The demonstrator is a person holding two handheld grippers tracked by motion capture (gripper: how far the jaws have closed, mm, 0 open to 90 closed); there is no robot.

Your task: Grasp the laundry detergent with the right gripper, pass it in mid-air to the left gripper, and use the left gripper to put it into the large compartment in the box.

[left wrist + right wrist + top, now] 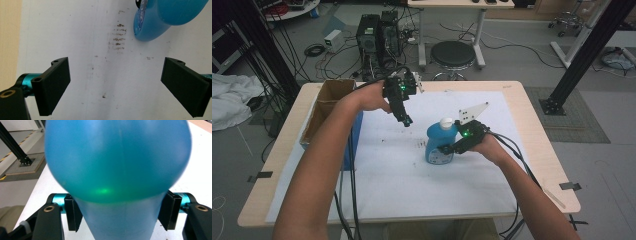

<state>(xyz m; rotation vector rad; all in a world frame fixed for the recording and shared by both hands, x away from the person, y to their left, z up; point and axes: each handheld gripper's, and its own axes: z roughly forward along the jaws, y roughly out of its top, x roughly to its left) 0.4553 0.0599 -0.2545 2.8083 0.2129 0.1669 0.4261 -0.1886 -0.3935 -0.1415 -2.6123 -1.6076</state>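
Blue bottle (439, 142) clenched level in right claw (447, 149), left claw (406, 121) released, angled downward.

A cardboard box (328, 102) sits at the table's (537, 150) edge, a round stool (453, 54) beyond.

Grey floor (512, 55), round black stool (453, 54), computer towers (378, 35), black frame posts (584, 55), tangled cables.
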